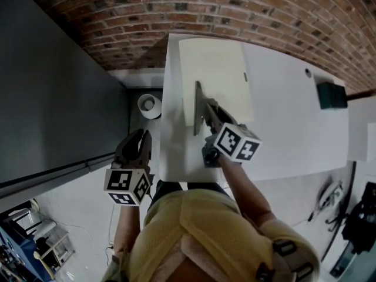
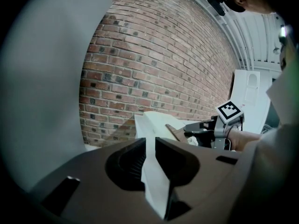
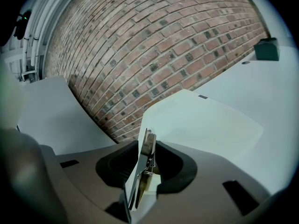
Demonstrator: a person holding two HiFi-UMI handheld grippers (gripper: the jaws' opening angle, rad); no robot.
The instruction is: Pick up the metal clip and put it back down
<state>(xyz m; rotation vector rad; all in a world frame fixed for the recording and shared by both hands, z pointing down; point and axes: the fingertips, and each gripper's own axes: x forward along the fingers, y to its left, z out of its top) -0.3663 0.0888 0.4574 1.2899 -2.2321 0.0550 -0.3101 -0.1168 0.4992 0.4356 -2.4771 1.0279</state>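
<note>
The metal clip (image 3: pixel 148 149) is a thin silver spring clip, seen edge-on and upright between the jaws in the right gripper view. My right gripper (image 1: pixel 207 113) is shut on it, just above the white table (image 1: pixel 282 140) at the near left corner of a cream board (image 1: pixel 217 63). My left gripper (image 1: pixel 139 142) hangs off the table's left side over the floor. Its jaws stand a narrow gap apart, and only the table's edge shows through the gap (image 2: pixel 148 148).
A dark green box (image 1: pixel 331 94) sits at the table's far right by the brick wall (image 1: pixel 235 4). A small dark tab (image 1: pixel 245 77) lies on the board. A tape roll (image 1: pixel 149 105) rests on the floor left of the table. A grey panel (image 1: pixel 53 98) stands at left.
</note>
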